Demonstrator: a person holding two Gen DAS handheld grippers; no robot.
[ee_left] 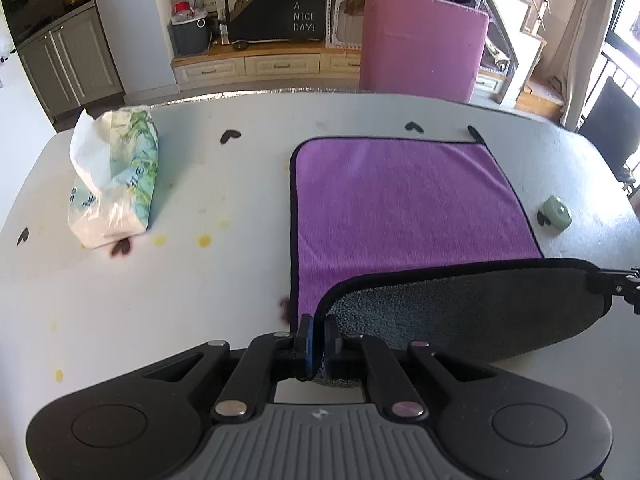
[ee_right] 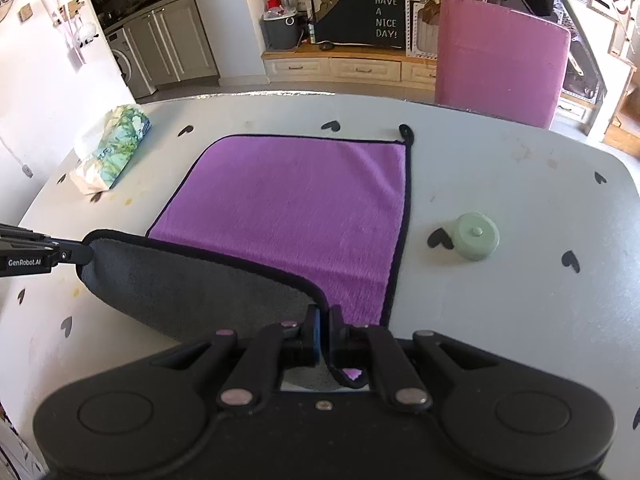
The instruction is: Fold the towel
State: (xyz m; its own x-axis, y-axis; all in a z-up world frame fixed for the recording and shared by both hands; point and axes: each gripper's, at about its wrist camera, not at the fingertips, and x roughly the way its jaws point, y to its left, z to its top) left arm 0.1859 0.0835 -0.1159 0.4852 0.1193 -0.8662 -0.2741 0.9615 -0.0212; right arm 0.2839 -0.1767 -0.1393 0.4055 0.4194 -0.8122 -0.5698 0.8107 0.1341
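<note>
A purple towel (ee_left: 408, 200) with a black hem and a grey underside lies on the white table (ee_left: 200, 304); it also shows in the right wrist view (ee_right: 296, 208). Its near edge is lifted and turned over, so the grey side (ee_left: 460, 312) faces up. My left gripper (ee_left: 319, 330) is shut on the near left corner of the towel. My right gripper (ee_right: 325, 322) is shut on the near right corner, and its tip shows at the right in the left wrist view (ee_left: 616, 284). The left gripper's tip shows at the left in the right wrist view (ee_right: 68, 256).
A tissue pack (ee_left: 116, 184) lies at the table's far left. A small green round lid (ee_right: 476, 241) sits right of the towel. A pink chair back (ee_left: 424, 44) stands behind the table's far edge. Black heart stickers dot the table.
</note>
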